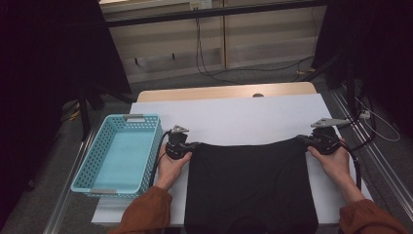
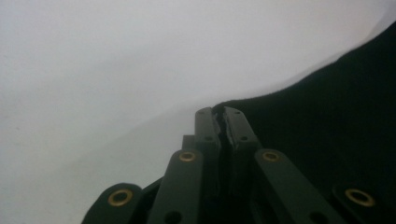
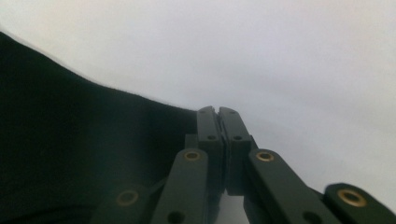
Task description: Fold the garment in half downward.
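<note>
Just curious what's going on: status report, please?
Left gripper and right gripper shut on black cloth's far corners. Cloth flat on the table. Blue basket alongside, nothing blocking.

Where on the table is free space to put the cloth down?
Free: the white sheet beyond the black cloth, and the basket. Crowded: the near middle, under the cloth and both grippers.

1. Black garment (image 1: 251,185): soft matt cloth, no sheen at all.
2. White sheet (image 1: 243,119) under it: smooth, matt, paper-like.
3. Tabletop (image 1: 219,91) edge: pale wood, smooth finish.
4. Turquoise basket (image 1: 104,134): perforated plastic, slight gloss.
5. Left gripper (image 2: 219,112) fingers (image 2: 205,128): matt black plastic with brass-coloured rivets.
</note>
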`<state>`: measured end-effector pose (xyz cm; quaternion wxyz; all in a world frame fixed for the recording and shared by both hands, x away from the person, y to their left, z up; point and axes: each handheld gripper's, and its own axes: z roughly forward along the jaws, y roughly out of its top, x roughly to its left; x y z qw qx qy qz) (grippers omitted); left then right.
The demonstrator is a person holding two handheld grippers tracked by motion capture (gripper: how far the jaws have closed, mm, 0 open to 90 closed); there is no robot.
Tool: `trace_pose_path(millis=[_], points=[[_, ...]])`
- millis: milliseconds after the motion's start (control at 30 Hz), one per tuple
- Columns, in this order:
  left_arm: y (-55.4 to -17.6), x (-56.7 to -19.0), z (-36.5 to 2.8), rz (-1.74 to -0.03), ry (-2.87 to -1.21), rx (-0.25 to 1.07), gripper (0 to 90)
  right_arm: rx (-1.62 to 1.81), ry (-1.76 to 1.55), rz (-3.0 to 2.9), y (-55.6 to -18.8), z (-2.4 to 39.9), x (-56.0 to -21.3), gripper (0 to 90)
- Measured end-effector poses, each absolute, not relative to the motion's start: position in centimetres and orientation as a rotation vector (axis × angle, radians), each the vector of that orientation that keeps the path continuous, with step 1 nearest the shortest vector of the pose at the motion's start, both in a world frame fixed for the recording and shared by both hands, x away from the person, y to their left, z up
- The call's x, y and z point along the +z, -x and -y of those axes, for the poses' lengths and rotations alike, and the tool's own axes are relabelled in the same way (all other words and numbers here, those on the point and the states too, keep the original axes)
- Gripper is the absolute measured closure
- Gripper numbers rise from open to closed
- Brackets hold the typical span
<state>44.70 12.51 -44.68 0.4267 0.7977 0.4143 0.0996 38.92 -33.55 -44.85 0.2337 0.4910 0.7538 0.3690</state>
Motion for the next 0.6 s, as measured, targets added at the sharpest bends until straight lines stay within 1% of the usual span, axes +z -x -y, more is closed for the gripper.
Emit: trace_pose_path(millis=[267,600], points=[[-45.7,-44.2,-11.9,-1.039,-1.988,0.301,85.8,1.037,-1.358,-2.034,-39.8,33.6,-44.2,88.7],[-47.6,-42.8,-11.8,-1.056,-1.933,0.306,85.8,1.066,-1.361,-2.003,-41.8,33.8,-43.7,88.7]])
